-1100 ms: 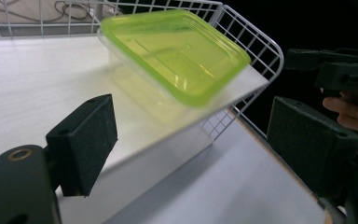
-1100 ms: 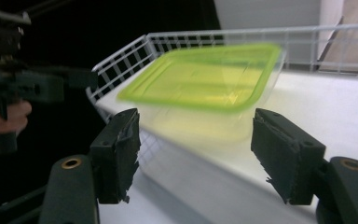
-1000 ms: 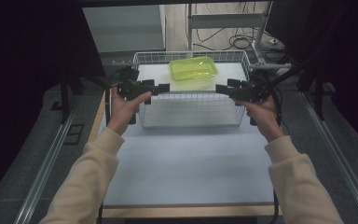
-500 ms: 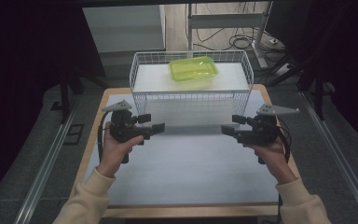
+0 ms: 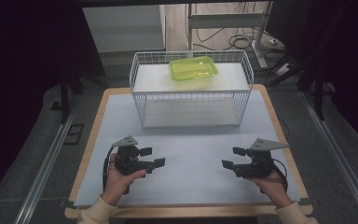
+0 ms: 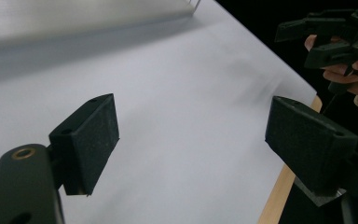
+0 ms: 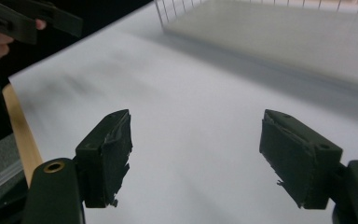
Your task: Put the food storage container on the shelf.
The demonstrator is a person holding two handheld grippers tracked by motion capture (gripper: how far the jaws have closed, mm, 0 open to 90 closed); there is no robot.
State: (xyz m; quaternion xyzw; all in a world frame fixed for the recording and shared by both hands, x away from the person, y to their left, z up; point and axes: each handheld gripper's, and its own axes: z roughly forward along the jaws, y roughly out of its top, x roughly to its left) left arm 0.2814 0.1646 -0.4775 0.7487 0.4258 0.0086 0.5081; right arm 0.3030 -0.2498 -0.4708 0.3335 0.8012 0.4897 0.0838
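High view, left gripper (image 5: 151, 157): held low over the tabletop (image 5: 191, 186) near its front-left corner, jaws pointing inward toward the middle, spread apart with nothing between them
High view, right gripper (image 5: 231, 157): held low near the front-right corner, jaws pointing inward at the other tool; they have just been opening and stand wide, with nothing between them
High view, wire basket (image 5: 140, 100): white, at the back edge of the tabletop, well apart from both grippers
High view, green container (image 5: 193, 68): a clear lime-green lidded box lying inside the basket, toward its far side, a little right of centre
High view, hands: left hand (image 5: 121, 175) and right hand (image 5: 272, 182) each wrap a tool's handle from below
Left gripper view, jaws: two black pads far apart, only the pale tabletop sheet (image 6: 182, 116) between them; the basket's base is a blur at the top
Left gripper view, other tool: the right gripper (image 6: 326, 35) at upper right, fingers (image 6: 340, 74) under it
Right gripper view, jaws: pads worn at the edges, wide apart, bare sheet (image 7: 191, 116) between
Right gripper view, basket (image 7: 307, 42): blurred wire wall and floor at upper right
Right gripper view, other tool: the left gripper (image 7: 28, 21) at upper left
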